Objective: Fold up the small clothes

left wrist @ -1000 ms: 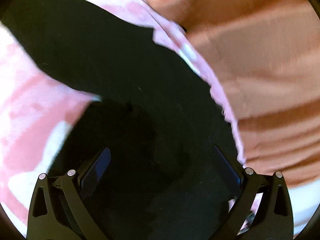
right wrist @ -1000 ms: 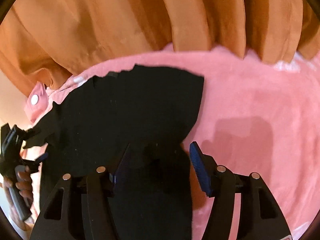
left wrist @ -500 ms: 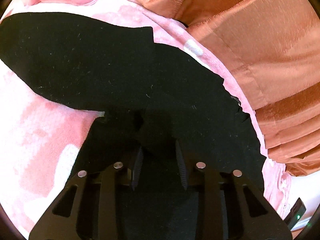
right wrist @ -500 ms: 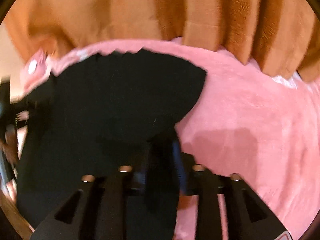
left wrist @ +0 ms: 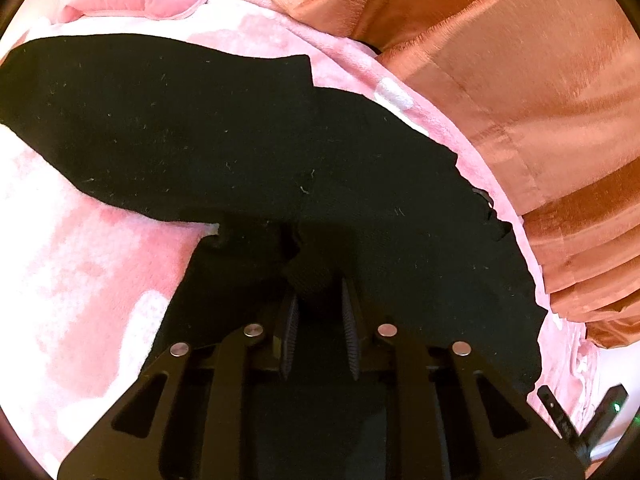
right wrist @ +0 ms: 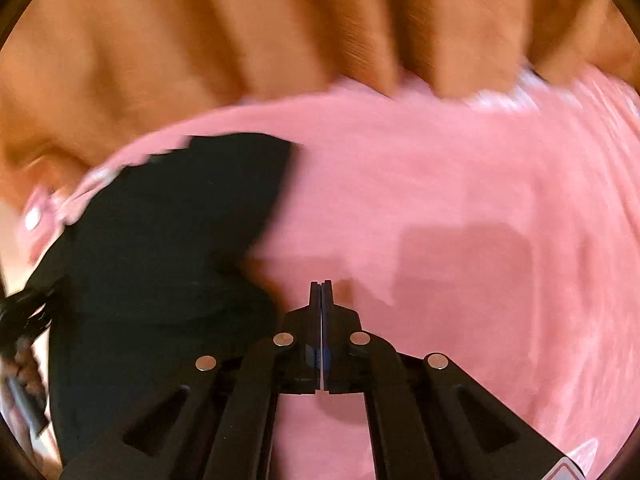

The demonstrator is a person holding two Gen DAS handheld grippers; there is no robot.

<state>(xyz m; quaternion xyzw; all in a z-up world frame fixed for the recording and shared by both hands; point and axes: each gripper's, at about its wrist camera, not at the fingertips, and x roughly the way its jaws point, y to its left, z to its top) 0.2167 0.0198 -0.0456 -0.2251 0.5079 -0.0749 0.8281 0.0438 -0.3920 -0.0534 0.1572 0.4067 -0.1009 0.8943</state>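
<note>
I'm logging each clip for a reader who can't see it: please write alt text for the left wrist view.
The left gripper, whose jaws have just been closing, pinches a bunched fold of a black knit garment between its ribbed pads. The garment lies spread on a fluffy pink blanket. Orange pleated curtains hang beyond the blanket's far edge.

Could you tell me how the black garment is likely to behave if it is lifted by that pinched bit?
The black garment will probably drape limply: it lies flat and bunches between the left hand-held gripper pads. It looks light and thin. On the fluffy pink blanket it may drag and cling rather than slide.
</note>
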